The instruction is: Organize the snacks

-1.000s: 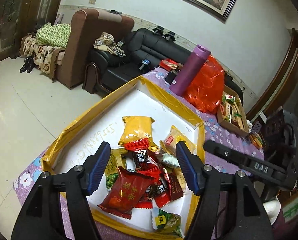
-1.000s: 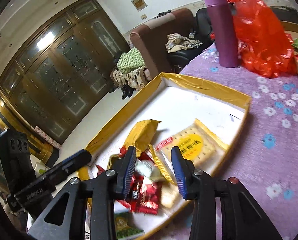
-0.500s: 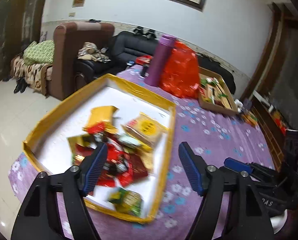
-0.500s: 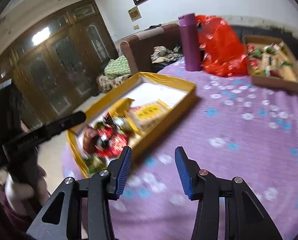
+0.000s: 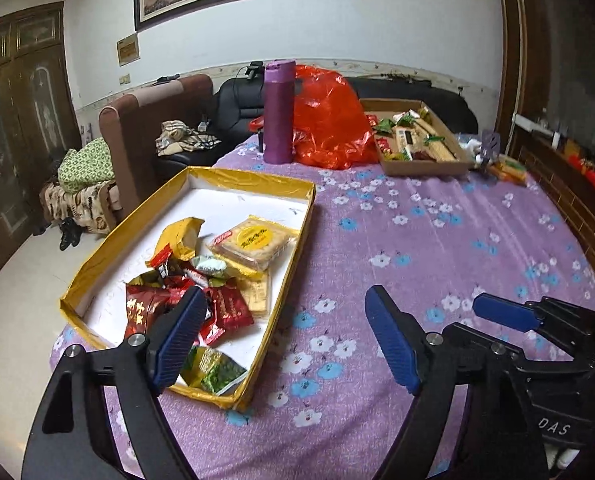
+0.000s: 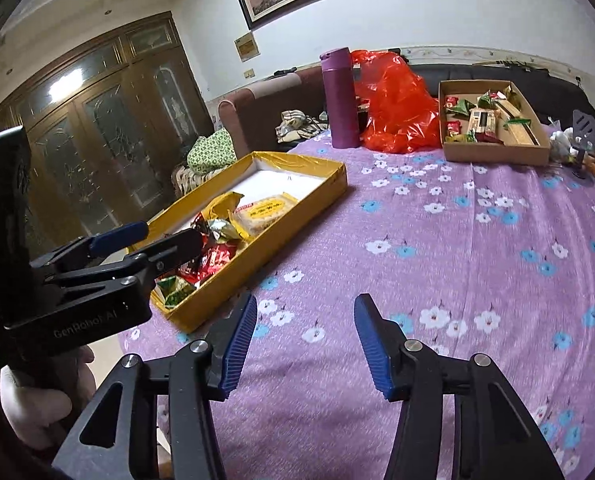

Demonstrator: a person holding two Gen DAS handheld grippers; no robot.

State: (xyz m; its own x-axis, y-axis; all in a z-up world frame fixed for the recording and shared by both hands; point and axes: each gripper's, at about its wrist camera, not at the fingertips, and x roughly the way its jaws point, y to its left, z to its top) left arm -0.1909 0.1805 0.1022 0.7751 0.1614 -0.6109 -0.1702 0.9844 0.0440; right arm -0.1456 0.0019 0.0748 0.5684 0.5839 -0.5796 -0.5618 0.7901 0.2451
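A yellow-rimmed tray (image 5: 253,178) (image 6: 297,216) on the purple flowered tablecloth (image 5: 437,240) holds a heap of wrapped snacks (image 5: 201,280), including a round cracker pack (image 5: 255,242). A brown cardboard box (image 5: 421,168) (image 6: 497,154) with several snacks stands at the far right. My left gripper (image 5: 284,312) hangs over the tray's right edge and the cloth. Its jaws are opening with nothing between them. My right gripper (image 6: 305,312) is over bare cloth to the right of the tray, also opening and empty. In the right wrist view the left gripper (image 6: 137,240) shows beside the tray.
A purple flask (image 5: 278,116) and a red plastic bag (image 5: 329,128) stand at the table's far edge between tray and box. Small items (image 5: 505,170) lie right of the box. Sofas (image 5: 149,120) and a wooden cabinet (image 6: 97,128) stand beyond the table.
Both grippers have drawn back from over the snack heap and swung right, so the tray now lies to their left. Both pairs of jaws have widened. The left view has rolled level.
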